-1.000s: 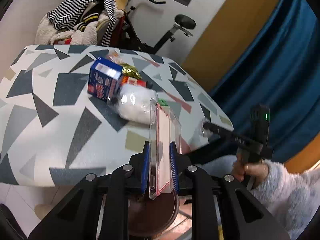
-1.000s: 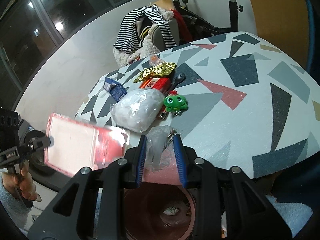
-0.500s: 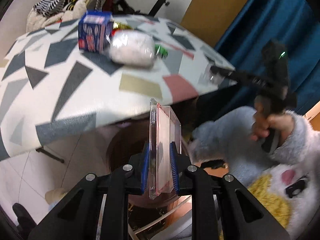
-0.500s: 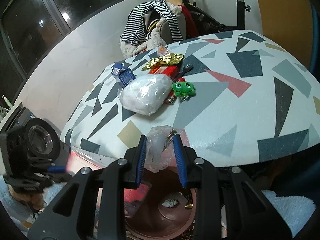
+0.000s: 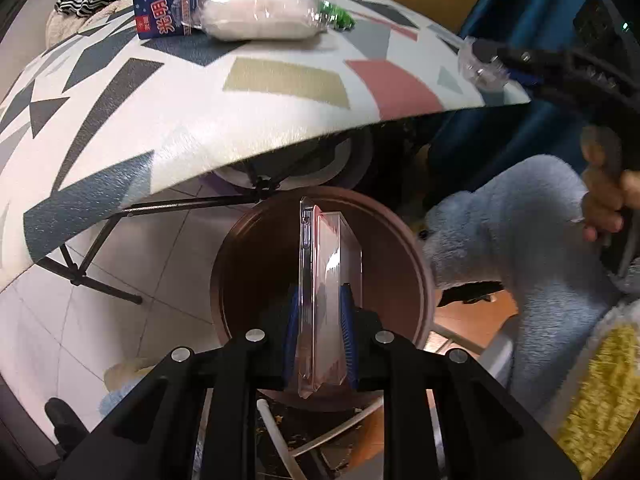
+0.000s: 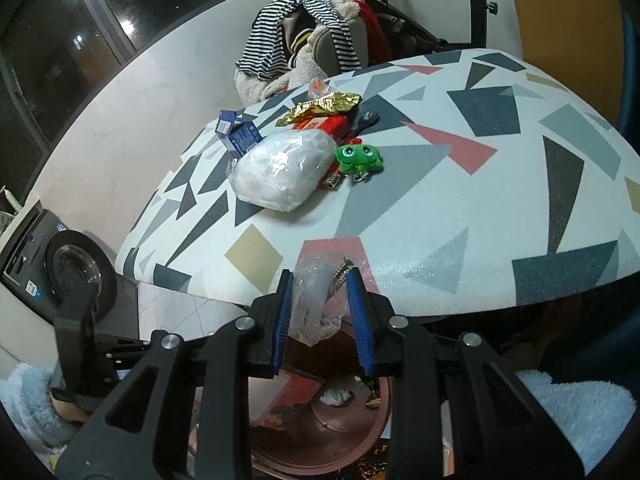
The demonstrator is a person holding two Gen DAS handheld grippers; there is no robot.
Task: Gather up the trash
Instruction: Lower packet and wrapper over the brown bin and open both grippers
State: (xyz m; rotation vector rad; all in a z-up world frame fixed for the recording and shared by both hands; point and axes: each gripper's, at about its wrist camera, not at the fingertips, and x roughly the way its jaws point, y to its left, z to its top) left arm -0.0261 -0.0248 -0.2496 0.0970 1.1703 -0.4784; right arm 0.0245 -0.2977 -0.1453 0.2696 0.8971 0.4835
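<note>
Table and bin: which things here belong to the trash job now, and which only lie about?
Job:
- plastic case in left gripper, over bin
- crumpled bag in right gripper

Lying about:
- frog toy
- wrench
- striped shirt
- washing machine

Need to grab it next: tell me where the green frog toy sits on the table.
In the right wrist view the green frog toy sits mid-table, just right of the white plastic bag, in front of the red box.
</note>
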